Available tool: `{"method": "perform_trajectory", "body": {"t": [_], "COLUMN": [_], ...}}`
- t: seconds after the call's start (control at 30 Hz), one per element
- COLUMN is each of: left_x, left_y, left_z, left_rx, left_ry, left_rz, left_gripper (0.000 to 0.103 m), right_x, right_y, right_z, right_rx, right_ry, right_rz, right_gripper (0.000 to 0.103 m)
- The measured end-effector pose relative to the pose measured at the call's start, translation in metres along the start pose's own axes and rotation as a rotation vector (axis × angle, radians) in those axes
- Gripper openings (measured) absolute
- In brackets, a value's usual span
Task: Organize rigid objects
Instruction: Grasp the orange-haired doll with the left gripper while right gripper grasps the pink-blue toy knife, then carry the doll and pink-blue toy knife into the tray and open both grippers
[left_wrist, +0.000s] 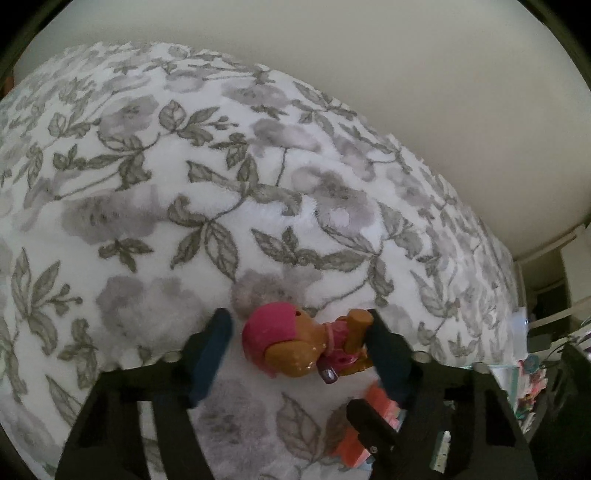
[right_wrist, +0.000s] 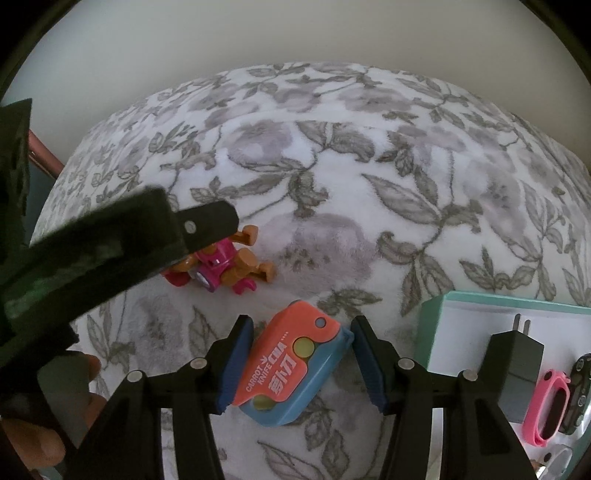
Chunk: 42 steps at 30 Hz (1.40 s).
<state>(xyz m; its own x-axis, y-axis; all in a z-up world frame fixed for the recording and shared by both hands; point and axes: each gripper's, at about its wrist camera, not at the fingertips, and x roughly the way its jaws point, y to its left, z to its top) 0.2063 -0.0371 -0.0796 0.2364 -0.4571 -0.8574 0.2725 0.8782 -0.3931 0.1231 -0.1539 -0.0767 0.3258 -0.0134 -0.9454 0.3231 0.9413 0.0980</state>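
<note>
On floral blanket (right_wrist: 332, 177): pickup step, both grippers lowered. Left gripper (left_wrist: 299, 332) jaws open around dog figure (left_wrist: 306, 347), not yet clamped. Right gripper (right_wrist: 301, 362) pinching carrot knife toy (right_wrist: 291, 365). Next, probably: lift, carry to teal box (right_wrist: 436, 306) alongside, already crowded with charger (right_wrist: 517, 365) and pink band (right_wrist: 550, 402).

Fleecy, matt floral blanket (left_wrist: 258, 177); glossy moulded-plastic toy figure (left_wrist: 295, 347); smooth plastic carrot knife (right_wrist: 291, 360); matt black plug adapter (right_wrist: 517, 369).
</note>
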Motion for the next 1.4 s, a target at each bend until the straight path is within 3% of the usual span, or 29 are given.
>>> {"method": "perform_trajectory", "body": {"t": [0.67,1.07,1.4], "left_x": [-0.026,-0.088,-0.137], "left_y": [0.001,-0.023,-0.044], "left_z": [-0.001,-0.014,-0.043], "left_rx": [-0.009,-0.009,0.044], "left_ry": [-0.030,-0.089,-0.143], "left_rz": [-0.007,-0.027,0.009], "left_gripper": [0.065,0.065,0.065], "right_x": [-0.018,-0.077,-0.148], "right_y": [0.001,-0.002,-0.013], "right_z": [-0.015,-0.036,-0.060], "right_rx": [0.006,0.030,0.054], "right_ry": [-0.017,-0.081,-0.175], "right_rz": [0.018,0.053,0.067], "right_gripper": [0.049,0.047,0.047]}}
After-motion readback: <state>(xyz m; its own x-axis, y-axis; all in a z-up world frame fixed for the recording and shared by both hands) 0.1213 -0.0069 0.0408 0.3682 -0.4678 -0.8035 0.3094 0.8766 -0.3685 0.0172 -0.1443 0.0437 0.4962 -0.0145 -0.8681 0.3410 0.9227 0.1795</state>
